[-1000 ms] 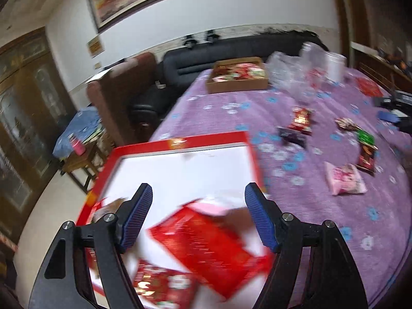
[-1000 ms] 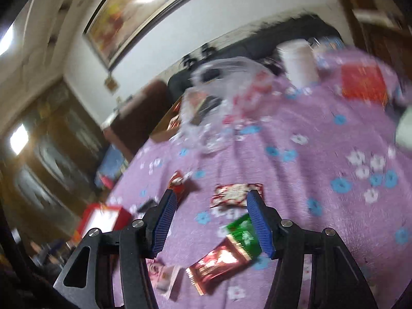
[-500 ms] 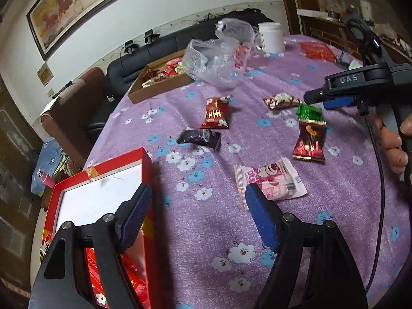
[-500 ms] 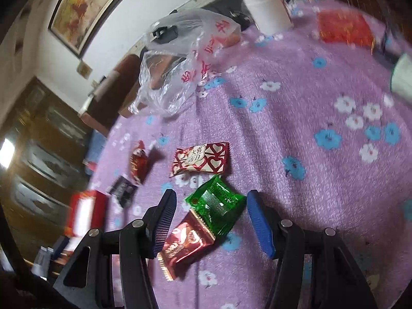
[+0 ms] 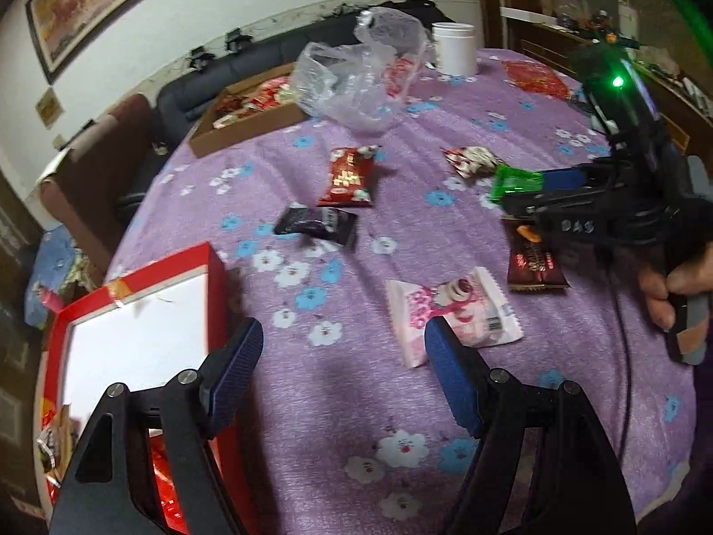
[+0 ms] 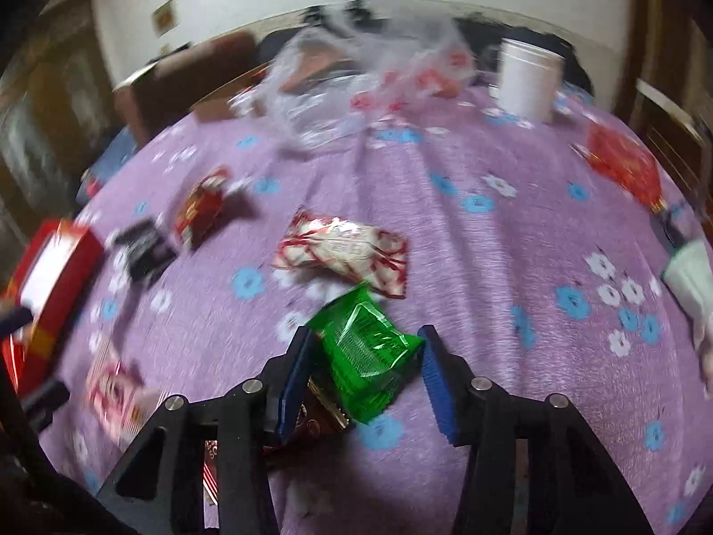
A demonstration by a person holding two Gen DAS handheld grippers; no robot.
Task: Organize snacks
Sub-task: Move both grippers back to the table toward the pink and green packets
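Observation:
Loose snack packets lie on the purple flowered tablecloth. My left gripper is open and holds nothing; it hovers between the red box and a pink packet. My right gripper is closing on a green packet, and both pads touch its edges. In the left wrist view the green packet sits between the fingers of the right gripper. A brown packet lies partly under its left finger. Close by are a red-and-white heart packet, a black packet and a red packet.
At the back stand a cardboard box of snacks, a crumpled clear plastic bag and a white jar. A flat red packet lies far right. A person's hand holds the right gripper's handle. Dark sofas stand behind the table.
The left gripper swung away from over the red box toward the table's middle, still open. The right gripper came down over the green packet and its jaws narrowed onto it.

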